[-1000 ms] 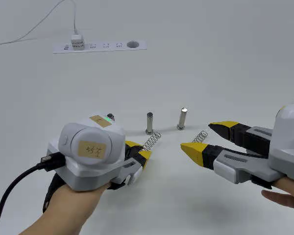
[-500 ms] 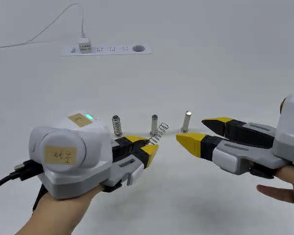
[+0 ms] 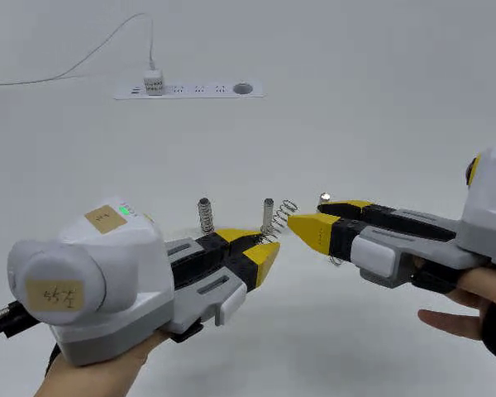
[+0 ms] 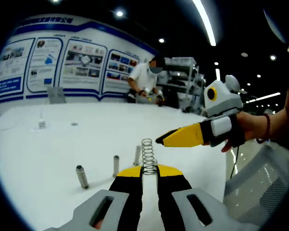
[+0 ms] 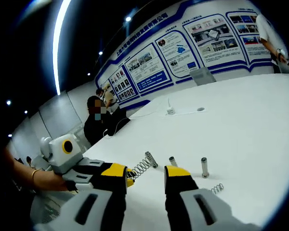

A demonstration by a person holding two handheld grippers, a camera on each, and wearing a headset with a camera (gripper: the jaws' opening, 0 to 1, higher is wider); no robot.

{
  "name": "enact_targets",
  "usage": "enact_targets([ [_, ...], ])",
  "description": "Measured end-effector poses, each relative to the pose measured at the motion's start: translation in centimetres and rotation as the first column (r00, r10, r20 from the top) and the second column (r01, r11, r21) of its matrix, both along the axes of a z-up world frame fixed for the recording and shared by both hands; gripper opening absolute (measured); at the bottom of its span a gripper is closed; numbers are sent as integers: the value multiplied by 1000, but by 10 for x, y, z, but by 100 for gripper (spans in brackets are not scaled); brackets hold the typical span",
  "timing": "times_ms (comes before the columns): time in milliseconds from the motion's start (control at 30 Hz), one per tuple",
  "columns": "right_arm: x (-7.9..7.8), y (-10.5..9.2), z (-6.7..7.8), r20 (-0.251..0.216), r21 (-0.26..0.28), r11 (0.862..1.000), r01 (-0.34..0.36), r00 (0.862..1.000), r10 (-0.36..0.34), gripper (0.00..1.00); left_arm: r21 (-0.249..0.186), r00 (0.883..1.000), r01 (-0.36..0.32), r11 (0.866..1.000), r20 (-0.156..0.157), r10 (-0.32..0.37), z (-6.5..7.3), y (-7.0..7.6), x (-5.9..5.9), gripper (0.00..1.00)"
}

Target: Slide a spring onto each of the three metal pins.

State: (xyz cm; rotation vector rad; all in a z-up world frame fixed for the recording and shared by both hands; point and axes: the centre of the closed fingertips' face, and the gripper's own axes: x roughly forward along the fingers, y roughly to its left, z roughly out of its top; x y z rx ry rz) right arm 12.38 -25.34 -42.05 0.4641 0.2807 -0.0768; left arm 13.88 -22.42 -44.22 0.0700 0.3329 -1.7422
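While one small coiled steel spring (image 4: 148,155) is pinched at its lower end between the closed yellow tips of the left gripper (image 4: 148,171), it stands up past them, lifted off the table and not yet on any pin. Just beyond these fingertips, a little to their left, stands a bare silver metal pin (image 4: 137,155), and further left a second bare pin (image 4: 116,165). Furthest left of the fingers, the third pin (image 4: 81,176) already wears its spring.

The right gripper (image 3: 306,213) has its jaws apart and holds nothing; its tips are near the top of the held spring. A loose spring (image 5: 216,188) lies flat on the white table (image 3: 355,124), just outside this gripper's right finger.

I judge that one pin of three is finished. The second spring is in hand and must go down over a bare pin. The last spring is yet to be picked up.
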Motion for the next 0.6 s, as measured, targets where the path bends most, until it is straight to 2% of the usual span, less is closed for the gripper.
enact_targets([
  [133, 2, 5, 4, 21, 44, 999, -13, 1000, 12, 29, -30, 1000, 13, 999, -4, -13, 7, 1, -4, 10],
  [267, 4, 8, 6, 39, 97, 995, -18, 999, 15, 26, -60, 999, 29, 998, 16, -28, 13, 2, -9, 10],
  [600, 6, 14, 12, 69, 179, 983, -34, 997, 22, 17, -90, 997, 63, 994, 43, -59, 20, 6, -15, 10],
])
